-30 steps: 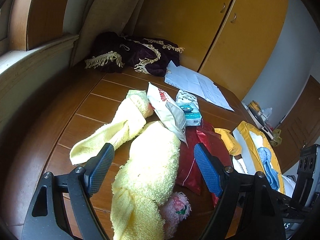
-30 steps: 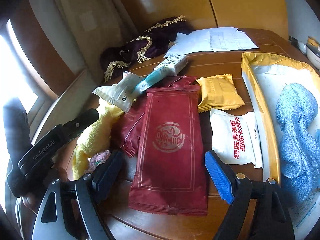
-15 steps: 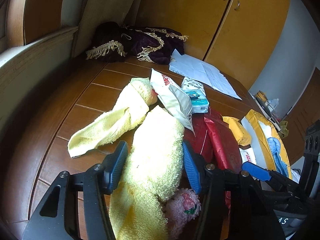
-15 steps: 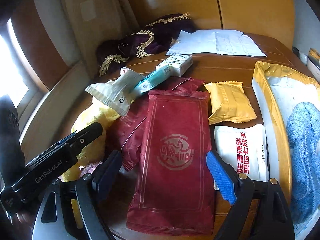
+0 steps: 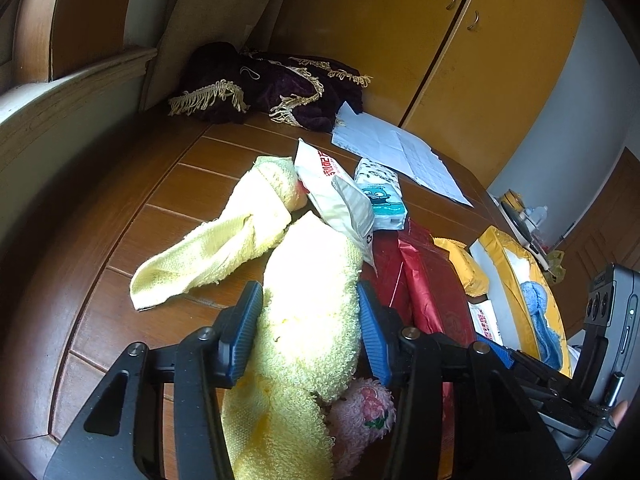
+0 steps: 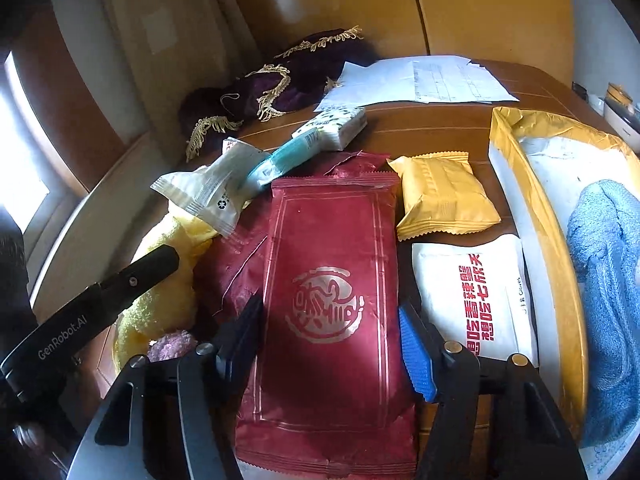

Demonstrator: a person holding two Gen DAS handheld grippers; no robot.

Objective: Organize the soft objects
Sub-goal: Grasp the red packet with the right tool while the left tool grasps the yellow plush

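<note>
Left wrist view: the left tongs (image 5: 308, 322), lower centre of frame, are clamped on a rolled pale-yellow terry towel (image 5: 310, 280), both blue pads pressed into its sides. The towel lies on the brown wooden surface (image 5: 168, 196), its tail reaching toward left centre. A small pink fluffy item (image 5: 362, 410) sits just below the towel.

Right wrist view: the right tongs (image 6: 332, 344), lower centre, straddle a long dark-red foil packet (image 6: 328, 308), each pad at or just beside an edge; contact cannot be confirmed. A yellow foil packet (image 6: 442, 196) and a white printed packet (image 6: 472, 296) lie right of it. A blue towel (image 6: 608, 280) rests in a yellow-rimmed bag (image 6: 532, 200) at the right edge.
</note>
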